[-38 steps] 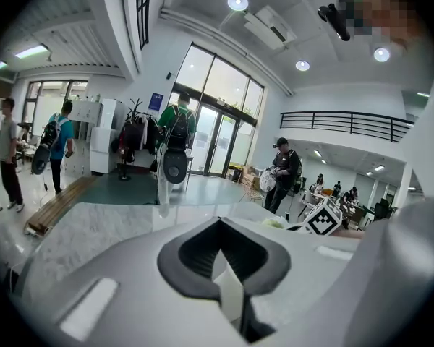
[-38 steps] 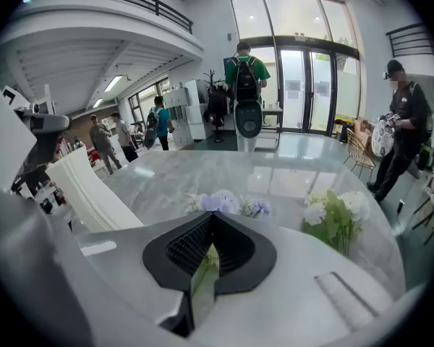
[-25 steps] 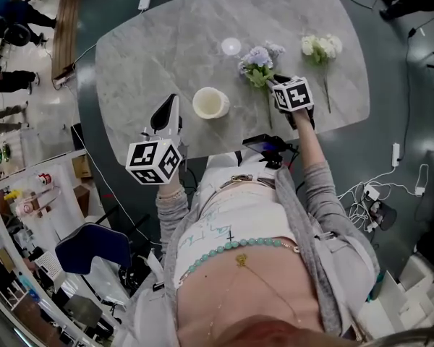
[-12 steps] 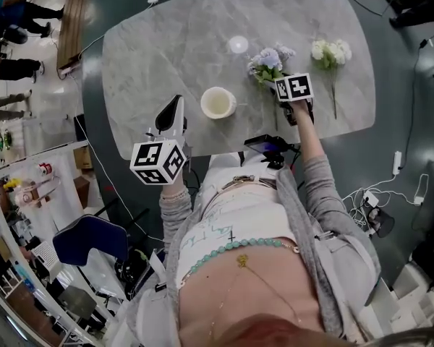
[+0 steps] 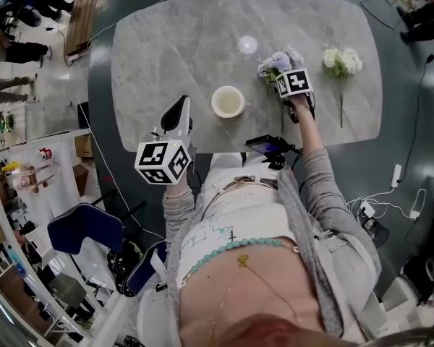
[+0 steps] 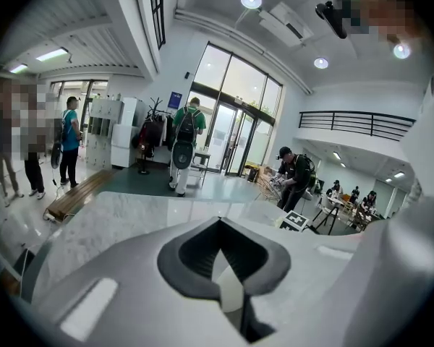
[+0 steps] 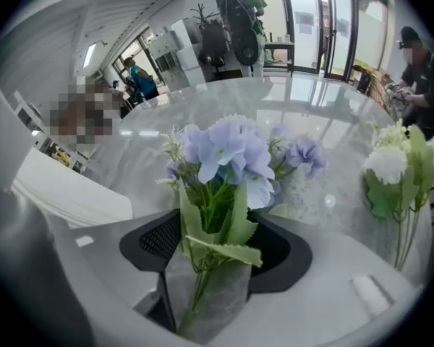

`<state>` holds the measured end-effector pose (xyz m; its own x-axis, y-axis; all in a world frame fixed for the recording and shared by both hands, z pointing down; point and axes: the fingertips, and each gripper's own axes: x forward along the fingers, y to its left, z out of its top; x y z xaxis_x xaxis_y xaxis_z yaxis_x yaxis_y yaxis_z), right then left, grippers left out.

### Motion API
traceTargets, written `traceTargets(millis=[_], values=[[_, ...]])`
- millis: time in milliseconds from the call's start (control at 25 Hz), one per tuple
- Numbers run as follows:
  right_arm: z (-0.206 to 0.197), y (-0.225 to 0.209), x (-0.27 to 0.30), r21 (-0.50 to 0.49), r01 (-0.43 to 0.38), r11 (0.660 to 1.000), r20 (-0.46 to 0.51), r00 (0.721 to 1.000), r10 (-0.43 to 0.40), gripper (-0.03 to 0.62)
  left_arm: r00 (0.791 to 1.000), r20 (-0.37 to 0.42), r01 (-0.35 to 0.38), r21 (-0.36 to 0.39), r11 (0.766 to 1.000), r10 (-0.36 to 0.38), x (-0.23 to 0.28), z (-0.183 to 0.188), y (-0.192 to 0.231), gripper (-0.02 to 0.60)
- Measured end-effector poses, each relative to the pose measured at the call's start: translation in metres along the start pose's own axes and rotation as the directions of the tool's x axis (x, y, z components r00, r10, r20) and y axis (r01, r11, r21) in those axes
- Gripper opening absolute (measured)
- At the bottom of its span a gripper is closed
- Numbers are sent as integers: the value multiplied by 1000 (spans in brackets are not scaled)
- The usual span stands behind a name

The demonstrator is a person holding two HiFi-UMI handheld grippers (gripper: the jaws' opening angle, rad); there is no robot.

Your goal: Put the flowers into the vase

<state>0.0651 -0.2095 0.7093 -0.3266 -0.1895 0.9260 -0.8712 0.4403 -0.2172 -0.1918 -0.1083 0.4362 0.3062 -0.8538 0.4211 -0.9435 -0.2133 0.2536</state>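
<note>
A bunch of blue flowers (image 5: 278, 62) lies at the back right of the marble table (image 5: 166, 42). My right gripper (image 5: 289, 85) is shut on its green stem just below the blooms; in the right gripper view the stem and leaves (image 7: 206, 230) run between the jaws of the right gripper (image 7: 210, 266). The white vase (image 5: 228, 101) stands upright and open-topped to the left of that gripper. White flowers (image 5: 342, 62) lie further right, also showing as white flowers (image 7: 387, 165). My left gripper (image 5: 179, 105) hangs over the table's near edge, shut on nothing, its jaws (image 6: 231, 280) together.
A small round white object (image 5: 247, 45) sits behind the vase. A black device (image 5: 267, 147) is at the table's front edge by my body. People stand and walk on the floor beyond the table. Cables lie on the floor to the right.
My right gripper has slid forward along the blue flowers' stem, closer to the blooms and the vase. The left gripper has stayed where it was.
</note>
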Motion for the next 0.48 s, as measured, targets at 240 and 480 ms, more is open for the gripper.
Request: traceTargets(millis=[240,480], values=[[1,-10,3,4,47,999,-26,999,-47,219,1000,1,-12,-5,1000,12,-6,-1,-1,0],[4,-9,2,-19,59,998,7,998,-59,135,1000,5,-10,-4,1000,10,-10,0,-2,0]])
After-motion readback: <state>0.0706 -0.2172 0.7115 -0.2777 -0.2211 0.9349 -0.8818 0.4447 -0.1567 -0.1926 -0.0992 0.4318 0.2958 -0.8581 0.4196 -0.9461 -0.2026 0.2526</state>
